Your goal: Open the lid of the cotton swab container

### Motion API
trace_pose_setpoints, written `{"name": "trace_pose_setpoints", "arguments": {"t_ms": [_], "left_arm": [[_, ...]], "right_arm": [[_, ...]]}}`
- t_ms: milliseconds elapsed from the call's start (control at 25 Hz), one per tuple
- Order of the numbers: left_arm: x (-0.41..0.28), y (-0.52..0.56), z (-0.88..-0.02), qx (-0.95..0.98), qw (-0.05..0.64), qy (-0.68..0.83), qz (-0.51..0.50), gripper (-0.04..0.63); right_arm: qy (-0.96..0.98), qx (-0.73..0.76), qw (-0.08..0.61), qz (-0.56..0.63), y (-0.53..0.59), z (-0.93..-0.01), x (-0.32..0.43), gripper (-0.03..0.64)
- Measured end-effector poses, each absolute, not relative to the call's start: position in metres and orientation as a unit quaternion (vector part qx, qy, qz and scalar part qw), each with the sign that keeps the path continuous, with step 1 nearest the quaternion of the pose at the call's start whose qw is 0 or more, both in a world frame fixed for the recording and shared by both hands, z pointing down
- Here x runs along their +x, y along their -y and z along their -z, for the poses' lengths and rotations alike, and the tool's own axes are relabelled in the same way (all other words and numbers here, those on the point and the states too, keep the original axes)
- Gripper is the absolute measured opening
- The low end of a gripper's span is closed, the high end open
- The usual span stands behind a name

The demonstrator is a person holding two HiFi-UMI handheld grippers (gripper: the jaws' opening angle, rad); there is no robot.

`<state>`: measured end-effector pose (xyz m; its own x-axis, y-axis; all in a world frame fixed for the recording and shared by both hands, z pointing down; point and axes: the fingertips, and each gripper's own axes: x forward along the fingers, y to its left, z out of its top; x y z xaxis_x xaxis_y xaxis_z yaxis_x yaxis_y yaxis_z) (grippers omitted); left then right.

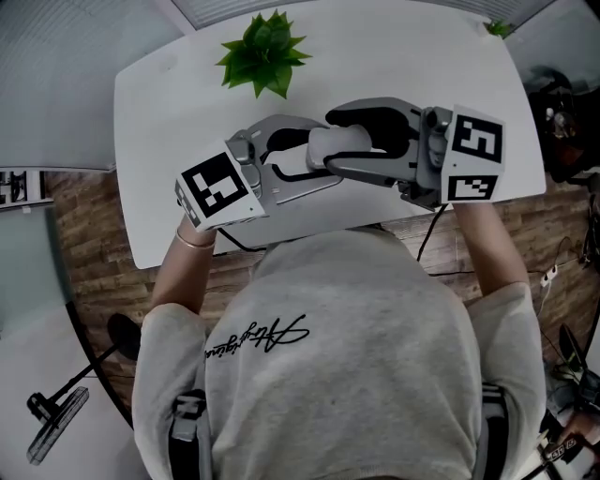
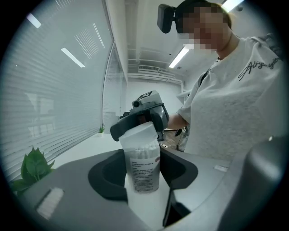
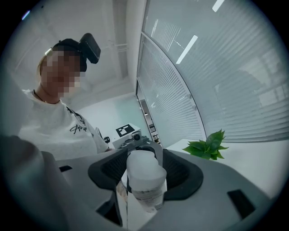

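Two hand-held grippers, one container, two plants. The left hand-held gripper (image 2: 142,182) pinches the label end of the single translucent white plastic cotton swab container (image 2: 143,158), which lies level in the air between both tools. The right hand-held gripper (image 3: 144,180) faces it, jaws clamped on the container's round white lid (image 3: 143,168), which is on. Below both hand-held grippers is one white rounded desk (image 1: 394,56). One green leafy potted plant (image 1: 265,52) stands beyond the left hand-held gripper, and a second green plant (image 1: 497,26) shows at the far desk corner beyond the right one. The floor (image 1: 94,225) is wood-pattern, white slatted blinds (image 2: 54,90) cover the wall, and strip lights run overhead.
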<state>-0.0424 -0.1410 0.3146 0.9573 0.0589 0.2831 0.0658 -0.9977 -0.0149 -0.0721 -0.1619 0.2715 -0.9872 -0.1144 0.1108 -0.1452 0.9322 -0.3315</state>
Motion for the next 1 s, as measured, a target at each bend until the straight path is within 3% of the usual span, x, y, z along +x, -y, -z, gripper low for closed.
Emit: {"name": "trace_pose_setpoints", "arguments": {"t_ms": [1000], "left_arm": [[0.012, 0.138, -0.305, -0.991, 0.008, 0.003, 0.133, 0.195]], "right_arm": [[0.989, 0.086, -0.004, -0.121, 0.176, -0.238, -0.012, 0.222]]}}
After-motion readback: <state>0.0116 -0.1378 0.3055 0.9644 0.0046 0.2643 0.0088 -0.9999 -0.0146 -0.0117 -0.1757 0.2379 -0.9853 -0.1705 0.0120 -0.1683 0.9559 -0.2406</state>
